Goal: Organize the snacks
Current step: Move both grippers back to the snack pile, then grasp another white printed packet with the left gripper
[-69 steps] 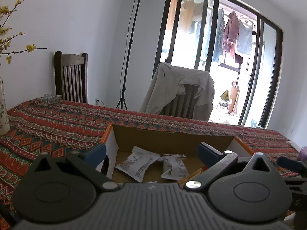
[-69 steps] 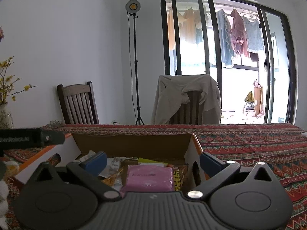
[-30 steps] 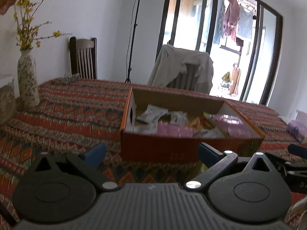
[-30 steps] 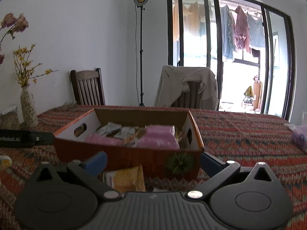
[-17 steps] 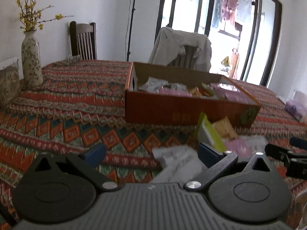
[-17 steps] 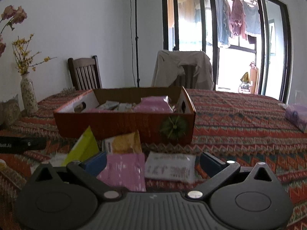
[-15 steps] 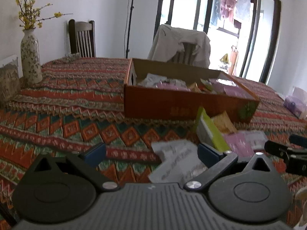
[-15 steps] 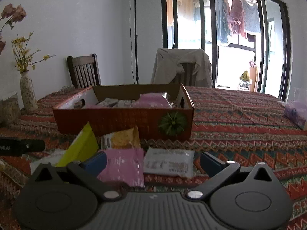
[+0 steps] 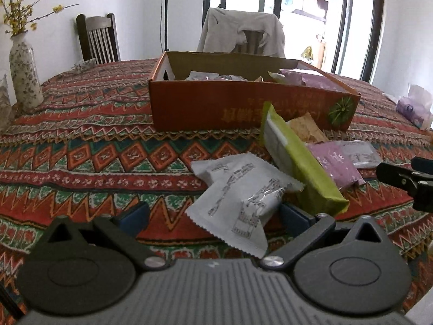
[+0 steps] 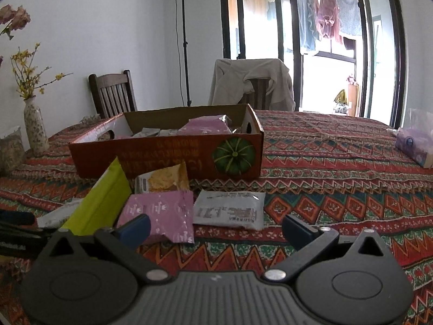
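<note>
Your left gripper [image 9: 213, 215] has its fingers spread wide, nothing clamped. A white snack pkt [image 9: 238, 205] lies on the tablecloth [image 9: 81, 162] between them, nearer the rt finger; its crumpled end sits just beside that blue pad [image 9: 293, 214], but contact can't be confirmed. The other pad is well apart from the pkt, over bare cloth.

Your right gripper [image 10: 215, 228] is also wide open and holds nothing. Its left finger tip [image 10: 135, 228] overlaps the near edge of the pink pkt [image 10: 159, 212] in view; touching or just above, can't tell. Its rt finger is over bare cloth, near the corner of a grey-white pkt [image 10: 230, 212] w/o reaching it.

Snacks on the cloth, in front of the box: yellow-green pkt [image 9: 297, 168] tilted up on edge, leaning over the white one's far side; cracker pkt [image 10: 163, 180] behind it, close to the box wall; pink and grey-white pkts flat, side by side.

The orange cardboard box [image 9: 243, 108] stands further back on the table, pumpkin print at its rt front corner. Inside are more pkts, incl. a pink one [image 10: 208, 127] sticking above the rim at the rt end.

Your right gripper's tip also shows at the rt edge of the left wrist view, beside the grey-white pkt.
</note>
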Available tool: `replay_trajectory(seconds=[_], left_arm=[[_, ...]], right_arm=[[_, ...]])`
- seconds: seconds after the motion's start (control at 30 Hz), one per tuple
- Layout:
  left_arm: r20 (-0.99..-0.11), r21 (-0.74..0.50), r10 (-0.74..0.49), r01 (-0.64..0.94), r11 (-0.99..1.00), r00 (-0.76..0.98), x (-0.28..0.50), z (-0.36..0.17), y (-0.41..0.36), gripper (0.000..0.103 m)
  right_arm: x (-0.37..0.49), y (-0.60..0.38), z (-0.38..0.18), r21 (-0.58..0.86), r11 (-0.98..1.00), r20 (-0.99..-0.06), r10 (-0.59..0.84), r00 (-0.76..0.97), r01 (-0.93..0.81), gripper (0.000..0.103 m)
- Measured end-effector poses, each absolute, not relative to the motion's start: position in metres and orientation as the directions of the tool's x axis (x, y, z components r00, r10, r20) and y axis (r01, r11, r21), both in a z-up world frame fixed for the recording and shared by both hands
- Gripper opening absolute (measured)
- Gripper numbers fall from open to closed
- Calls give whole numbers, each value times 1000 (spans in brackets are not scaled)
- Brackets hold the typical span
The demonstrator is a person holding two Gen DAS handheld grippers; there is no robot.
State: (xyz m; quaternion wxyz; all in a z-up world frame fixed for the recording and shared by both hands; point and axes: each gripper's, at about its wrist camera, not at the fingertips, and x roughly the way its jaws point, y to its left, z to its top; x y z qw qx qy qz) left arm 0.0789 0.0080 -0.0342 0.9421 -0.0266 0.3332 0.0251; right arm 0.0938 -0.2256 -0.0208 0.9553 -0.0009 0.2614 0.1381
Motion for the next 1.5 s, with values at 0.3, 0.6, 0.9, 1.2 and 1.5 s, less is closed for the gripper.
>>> replay_trajectory(seconds=[0.3,0.6,0.9,1.2,1.5], left_arm=[[-596,15,32,-29,999,803,92,-32,-4,102],[-596,-23,-11,-4,1000,803,89,-35,-6,50],[-539,-54,2,-38,998,842,77,-16,9,49],[-545,-68,1,-45,997,839,81,-17,20,49],[-603,-46,39,-84,995,797,81,-35,23,82]], right_arm=[[97,-226,-26,76,961,-515,265,816,-265,103],[100,-223,-30,74,960,-525,269,808,-271,103],[104,-213,-26,64,953,-522,284,804,-295,103],[115,-186,-22,32,941,-527,302,794,-337,103],[120,-180,-26,19,943,-550,286,785,-331,103]])
